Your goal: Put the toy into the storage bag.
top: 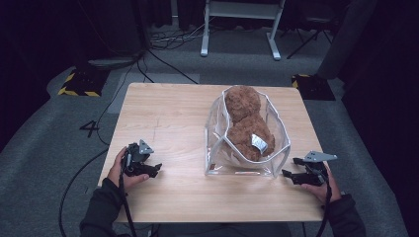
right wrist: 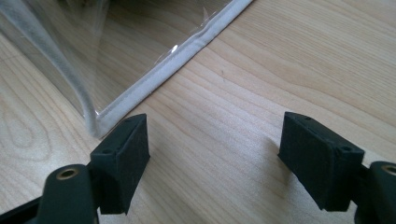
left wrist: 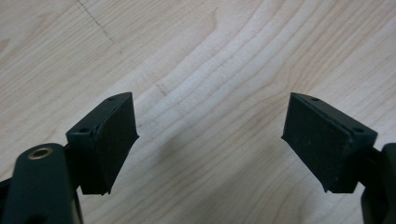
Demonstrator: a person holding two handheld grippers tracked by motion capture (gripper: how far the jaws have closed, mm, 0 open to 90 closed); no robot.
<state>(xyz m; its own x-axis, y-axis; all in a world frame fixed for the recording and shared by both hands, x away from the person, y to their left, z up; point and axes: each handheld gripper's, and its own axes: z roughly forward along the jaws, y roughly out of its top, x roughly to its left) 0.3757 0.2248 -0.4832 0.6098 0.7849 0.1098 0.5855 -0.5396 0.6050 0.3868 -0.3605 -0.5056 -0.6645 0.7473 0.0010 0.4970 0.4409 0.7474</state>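
A clear plastic bag (top: 276, 148) with white trim stands open on the wooden table (top: 168, 123), and a brown plush toy (top: 244, 123) with a silver tag lies inside it. My right gripper (top: 290, 169) rests open on the table just right of the bag's near right corner (right wrist: 100, 122), with bare wood between its jaws (right wrist: 212, 149). My left gripper (top: 157, 169) is low over the table's near left part, open, its pads (left wrist: 112, 140) spread wide over bare wood.
The table's near edge lies just behind both hands. Beyond the table are grey carpet, black cables (top: 163, 59), a white desk frame (top: 237, 29) and yellow-black floor markers (top: 79, 84).
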